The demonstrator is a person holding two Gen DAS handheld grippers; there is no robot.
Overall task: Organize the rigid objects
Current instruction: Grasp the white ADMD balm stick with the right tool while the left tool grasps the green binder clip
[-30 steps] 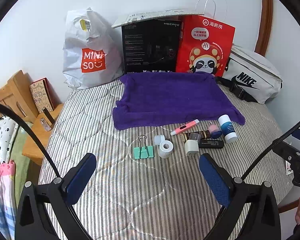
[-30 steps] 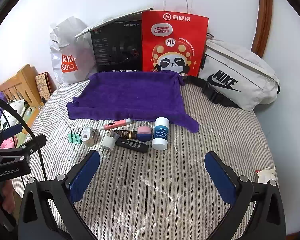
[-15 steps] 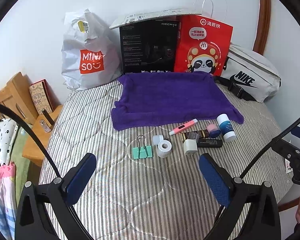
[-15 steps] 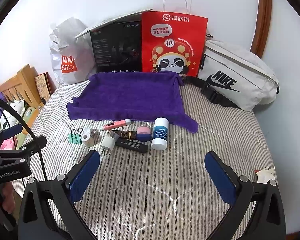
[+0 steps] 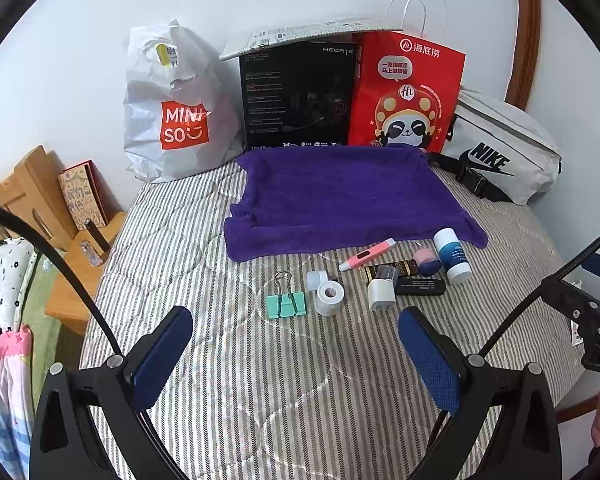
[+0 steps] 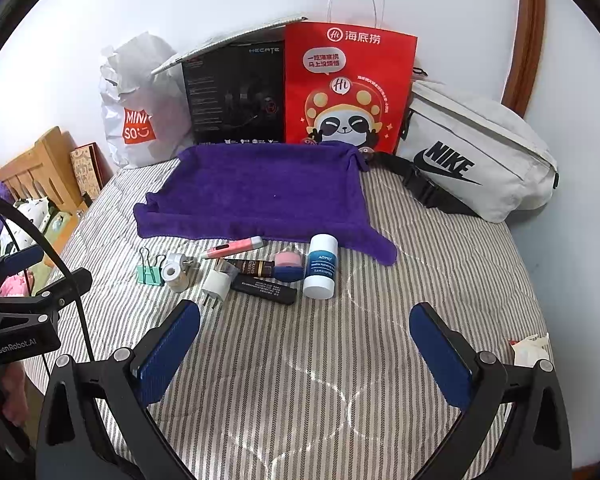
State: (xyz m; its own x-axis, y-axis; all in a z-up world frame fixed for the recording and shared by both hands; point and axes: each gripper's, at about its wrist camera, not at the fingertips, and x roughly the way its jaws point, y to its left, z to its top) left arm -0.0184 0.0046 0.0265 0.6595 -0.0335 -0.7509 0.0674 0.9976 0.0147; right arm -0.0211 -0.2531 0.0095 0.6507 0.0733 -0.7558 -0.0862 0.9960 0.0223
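A purple towel (image 5: 340, 196) (image 6: 256, 192) lies flat on the striped bed. Just in front of it sits a row of small items: a green binder clip (image 5: 286, 304) (image 6: 148, 272), a white tape roll (image 5: 330, 298) (image 6: 175, 274), a white plug (image 5: 381, 294) (image 6: 216, 286), a pink pen (image 5: 367, 255) (image 6: 232, 248), a black stick (image 5: 420, 287) (image 6: 264, 289), a pink-and-blue sponge (image 6: 288, 266) and a white-and-blue bottle (image 5: 452, 255) (image 6: 321, 266). My left gripper (image 5: 296, 356) hovers open in front of the clip and roll. My right gripper (image 6: 304, 352) stays open in front of the bottle. Neither holds anything.
Against the wall stand a white Miniso bag (image 5: 176, 108), a black box (image 5: 296, 96), a red panda bag (image 6: 348, 88) and a white Nike pouch (image 6: 472, 152). A wooden stand (image 5: 40, 200) is left of the bed. A crumpled tissue (image 6: 530, 346) lies at the right edge.
Both views have shifted only slightly; the left gripper has drifted a little relative to the items. Nothing was taken hold of or moved.
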